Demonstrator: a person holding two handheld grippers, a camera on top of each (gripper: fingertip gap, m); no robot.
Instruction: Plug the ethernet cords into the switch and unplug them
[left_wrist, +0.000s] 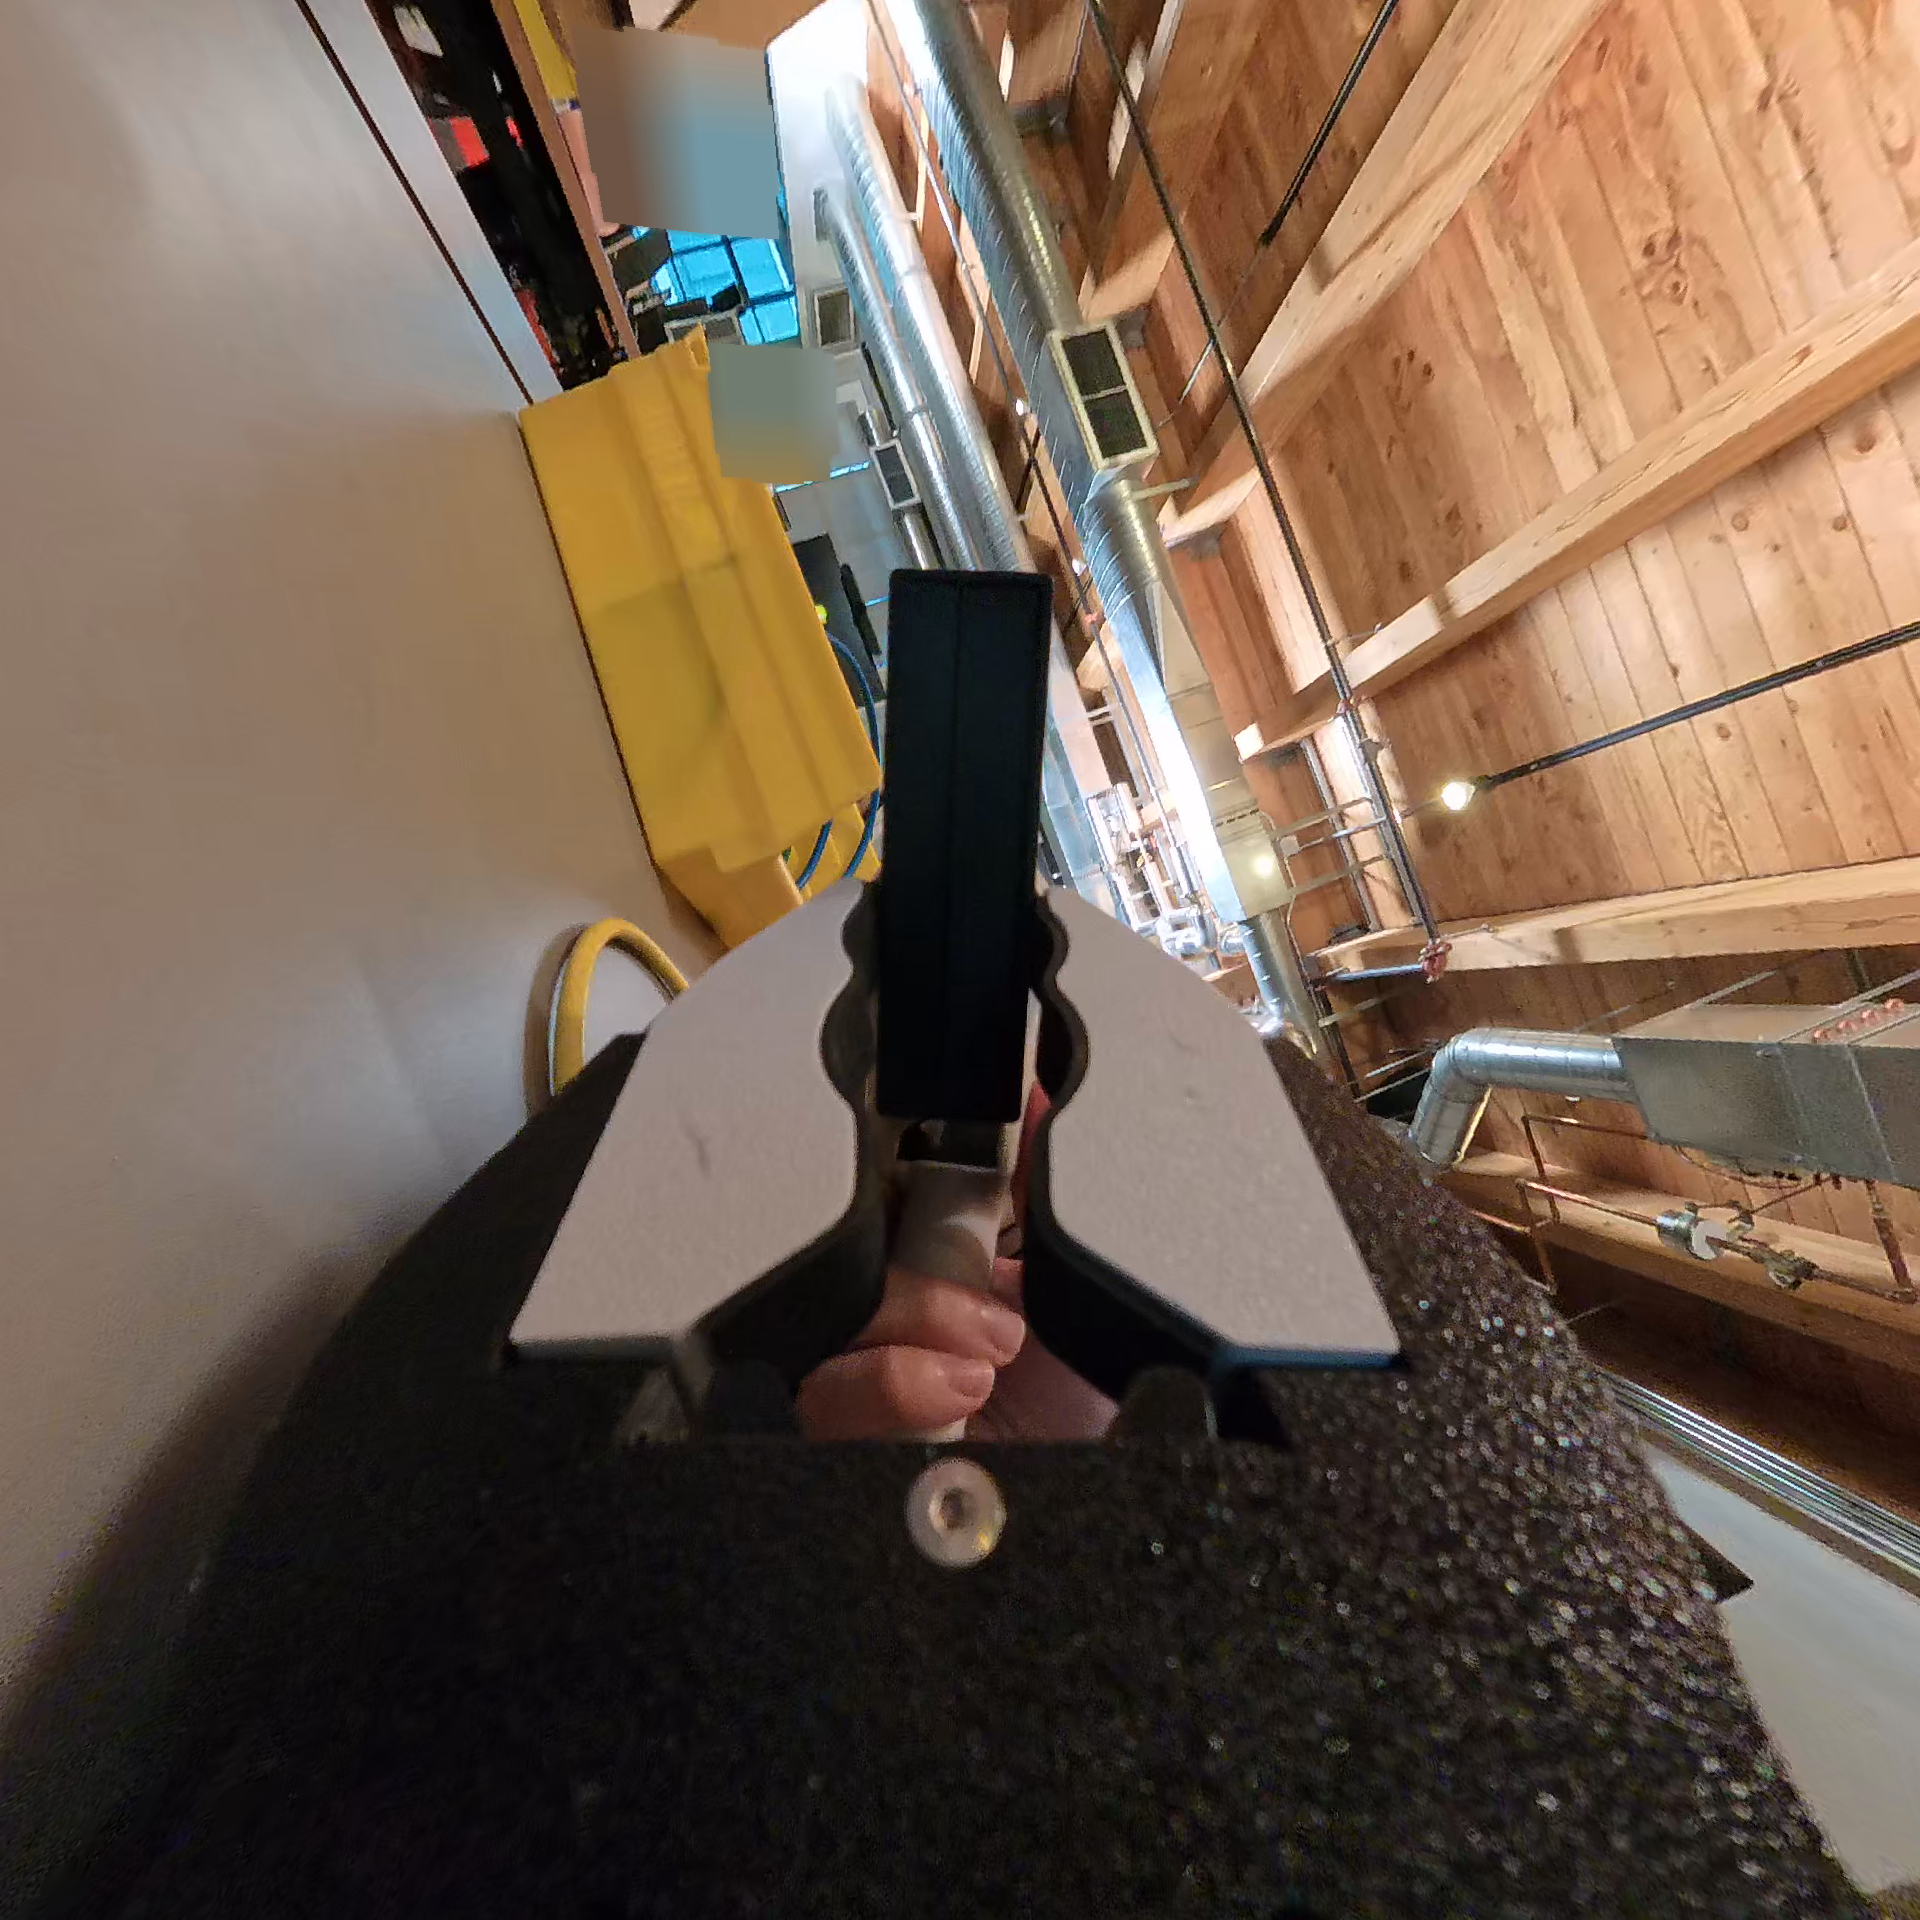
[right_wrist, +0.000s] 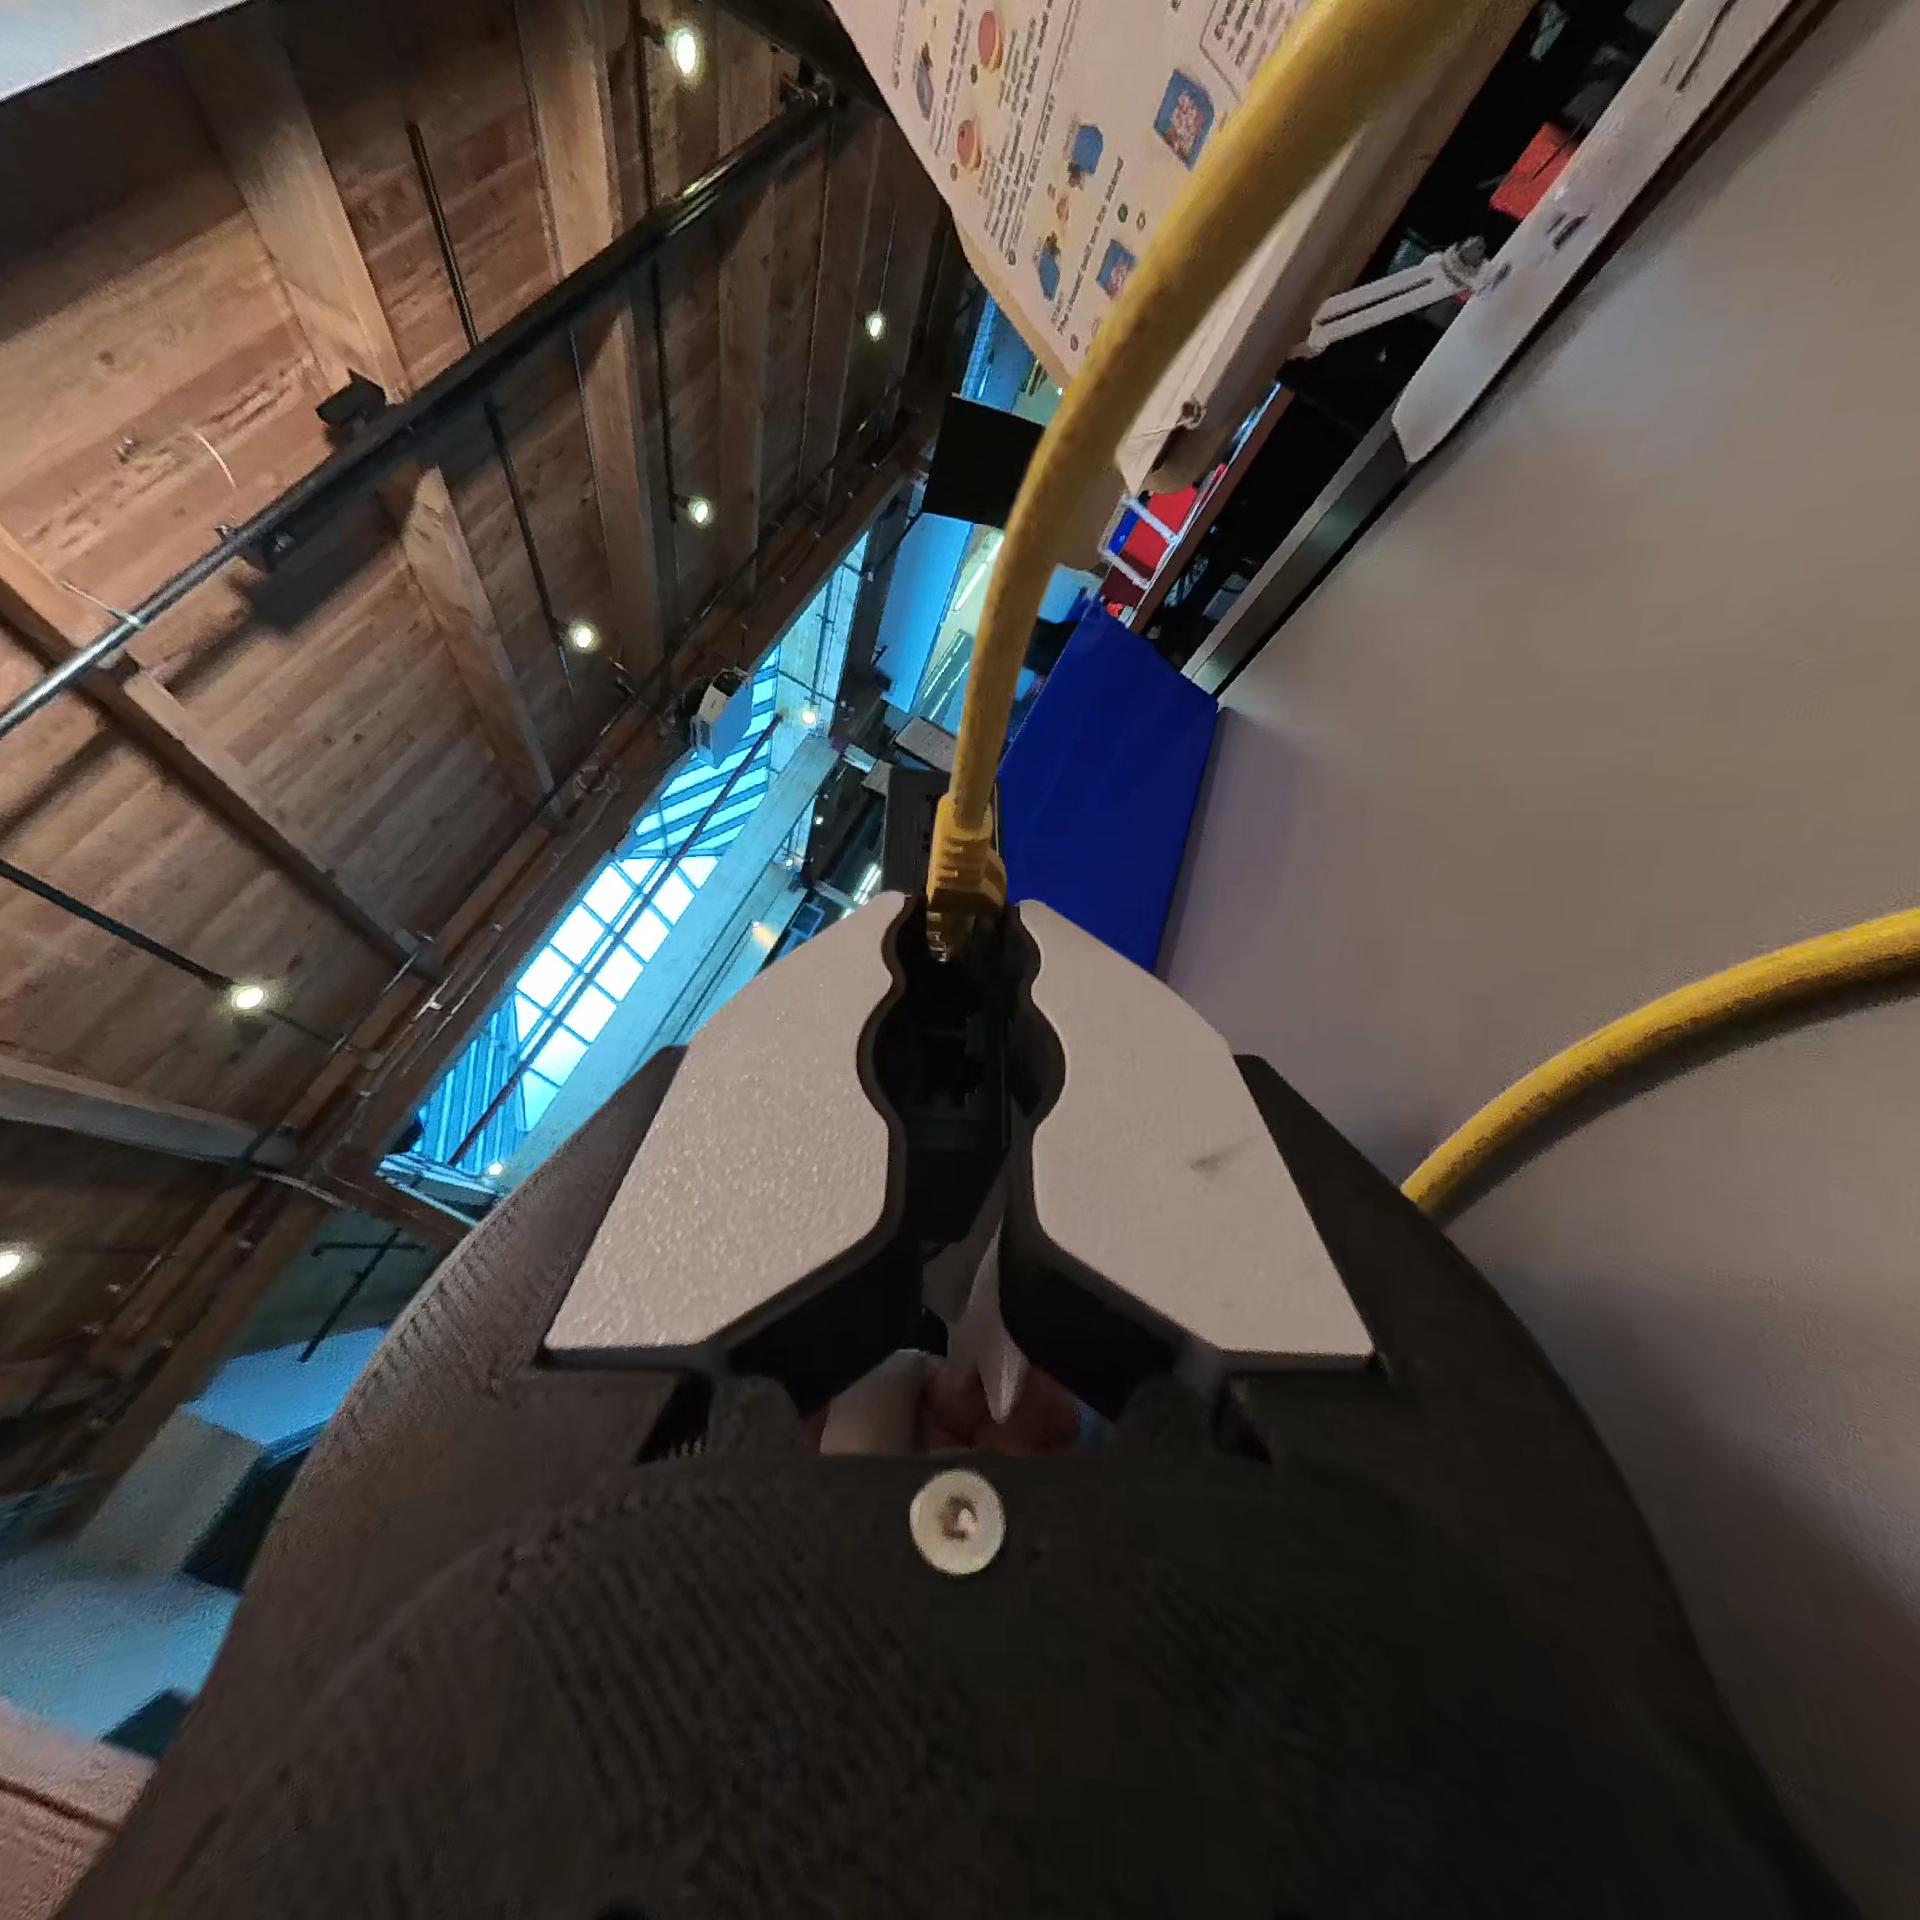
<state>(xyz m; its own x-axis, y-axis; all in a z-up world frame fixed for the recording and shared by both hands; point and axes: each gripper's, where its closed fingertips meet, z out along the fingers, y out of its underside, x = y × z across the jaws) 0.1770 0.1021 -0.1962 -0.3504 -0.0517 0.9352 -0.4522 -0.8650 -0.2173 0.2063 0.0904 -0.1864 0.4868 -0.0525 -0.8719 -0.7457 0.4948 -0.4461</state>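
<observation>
Left tool (left_wrist: 956, 997): closed on the switch (left_wrist: 961, 831), a flat black box held by its near end; its long axis runs straight out along the fingers.
Switch ports: not visible in the left view; the face turned to the camera is plain with a seam down it.
Left surroundings: the white desk (left_wrist: 260, 675) fills the left edge of the tilted view, with a yellow bin (left_wrist: 686, 644) on it and a loop of yellow cord (left_wrist: 613, 966) just beside the tool.
Hand: a person's fingers (left_wrist: 935, 1371) show behind the left tool's fingers.
Right tool (right_wrist: 961, 956): closed on the plug (right_wrist: 961, 873) of the yellow cord (right_wrist: 1049, 468), gripped at the tips.
Cord path: from the plug it rises forward and arcs up to the right; a second stretch (right_wrist: 1662, 1018) of it crosses the desk (right_wrist: 1662, 675) at the right edge.
Dark body in the right tool: something black sits between the fingers behind the plug; I cannot tell whether it is the switch or part of the tool.
Key relation: neither view shows the other tool, so which way the port lies from the plug cannot be read directly; the plug's long axis lies along the right tool's fingers.
Stage, as a judgement: the plug is either just seated or just out; the pictures do not settle it.
Next move, as a judgement: plug and port axes must line up, the left tool bracing the switch.
</observation>
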